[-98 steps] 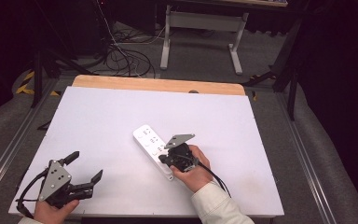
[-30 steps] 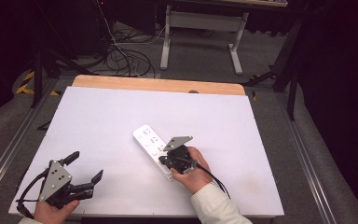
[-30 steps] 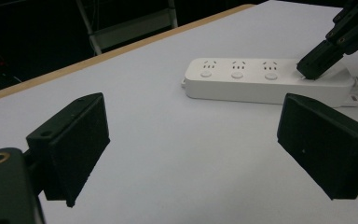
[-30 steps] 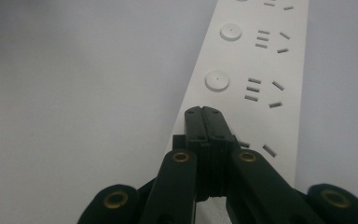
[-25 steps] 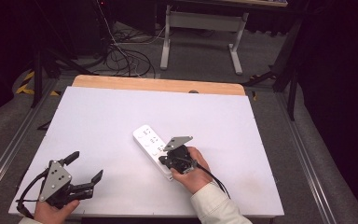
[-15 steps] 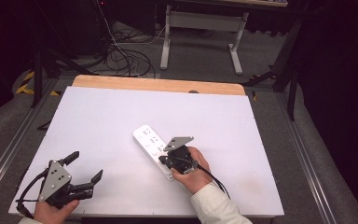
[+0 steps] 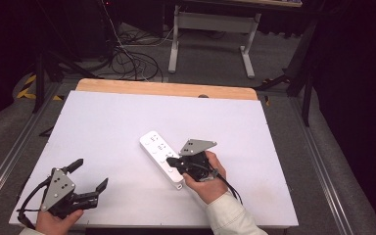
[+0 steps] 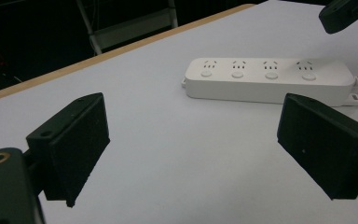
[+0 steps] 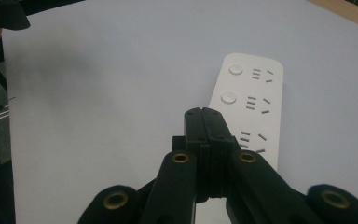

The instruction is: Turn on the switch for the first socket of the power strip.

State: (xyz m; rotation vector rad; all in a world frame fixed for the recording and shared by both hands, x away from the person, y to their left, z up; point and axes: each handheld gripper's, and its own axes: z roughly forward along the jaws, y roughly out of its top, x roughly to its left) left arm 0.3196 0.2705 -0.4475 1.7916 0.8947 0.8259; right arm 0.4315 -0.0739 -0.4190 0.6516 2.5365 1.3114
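White four-socket power strip (image 7: 162,157): lies flat near the middle of the white table (image 7: 103,127). Right gripper (image 7: 170,161): jaws pressed together, empty, tip over the strip's near end. Left gripper (image 7: 92,176): jaws wide apart, empty, near the table's front left corner

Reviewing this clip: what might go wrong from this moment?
1. The right gripper, jaws shut with nothing between them, sits over the power strip; its blunt tip may miss a button or shove the strip.
2. The left gripper rests open and apart, so nothing steadies the strip on the table.
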